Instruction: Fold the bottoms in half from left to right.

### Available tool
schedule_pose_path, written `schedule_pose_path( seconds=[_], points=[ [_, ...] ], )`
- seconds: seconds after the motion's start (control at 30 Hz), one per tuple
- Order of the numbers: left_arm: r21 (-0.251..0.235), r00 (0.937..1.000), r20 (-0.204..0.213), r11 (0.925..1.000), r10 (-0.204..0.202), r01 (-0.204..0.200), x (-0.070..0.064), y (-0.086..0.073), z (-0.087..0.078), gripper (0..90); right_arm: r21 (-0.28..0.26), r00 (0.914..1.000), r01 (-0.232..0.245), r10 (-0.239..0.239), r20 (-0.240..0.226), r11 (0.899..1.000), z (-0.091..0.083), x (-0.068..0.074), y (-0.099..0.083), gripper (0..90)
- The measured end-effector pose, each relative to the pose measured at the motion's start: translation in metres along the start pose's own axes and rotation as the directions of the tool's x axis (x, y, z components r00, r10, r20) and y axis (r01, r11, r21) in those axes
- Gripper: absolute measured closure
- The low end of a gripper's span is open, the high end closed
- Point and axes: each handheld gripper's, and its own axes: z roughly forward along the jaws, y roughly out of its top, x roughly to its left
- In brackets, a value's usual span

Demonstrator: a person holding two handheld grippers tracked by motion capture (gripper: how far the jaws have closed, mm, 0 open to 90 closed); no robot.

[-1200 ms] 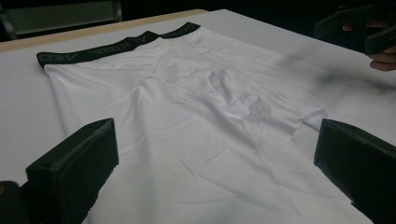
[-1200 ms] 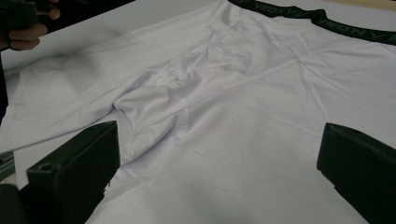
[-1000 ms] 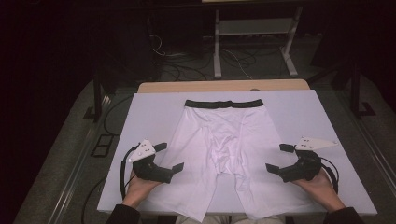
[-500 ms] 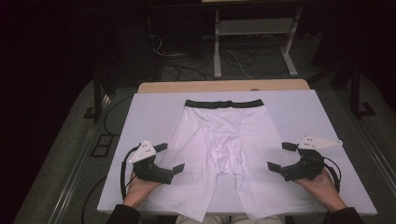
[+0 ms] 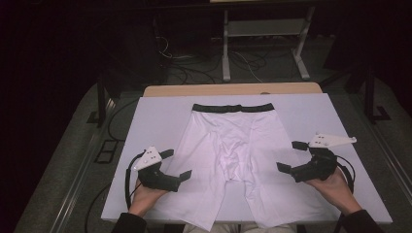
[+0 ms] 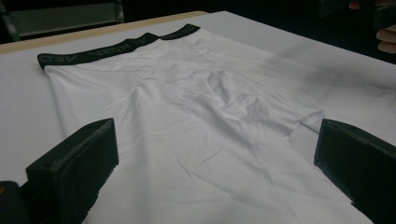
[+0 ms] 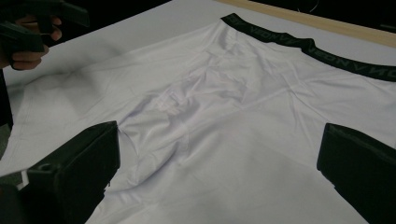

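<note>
I have a pair of white shorts [image 5: 232, 150] lying flat in the middle of the white board [image 5: 311, 111], the black waistband [image 5: 233, 108] at the far end and the two legs running toward me, their hems reaching the near edge. The cloth is mostly smooth, with some creasing around the crotch.

My left gripper [image 5: 176, 164] hangs over the outer edge of the left leg, jaws spread wide with nothing between them. In the left gripper view I see the cloth spread out under the two black jaws, not pinched.

My right gripper [image 5: 292, 156] sits at the outer edge of the right leg, jaws also wide apart and empty. In the right gripper view the shorts lie beneath it, and the other hand with its gripper shows far off at the upper left.

The board covers a wooden table [image 5: 233, 90], whose far strip shows bare behind the waistband. Beyond it, on the dark floor, stands a metal frame [image 5: 265, 43] with loose cables [image 5: 194, 63] around it. Nothing lies on the board between the grippers and the shorts.
</note>
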Motion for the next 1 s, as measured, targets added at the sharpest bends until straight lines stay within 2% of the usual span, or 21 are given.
schedule_pose_path(
  seconds=[0.4,1.0],
  points=[
    [0.001,1.0,0.0,1.0,0.0,0.0,0.0,0.0,-0.001,0.0,-0.01,0.9996,0.021,-0.021,-0.018,1.0,0.003,-0.002,0.031,0.0],
    [-0.001,1.0,0.002,1.0,-0.002,0.002,-0.001,0.0,-0.001,0.0,0.024,0.9972,0.058,-0.056,-0.048,0.998,0.033,0.0,0.058,0.0]
  ],
)
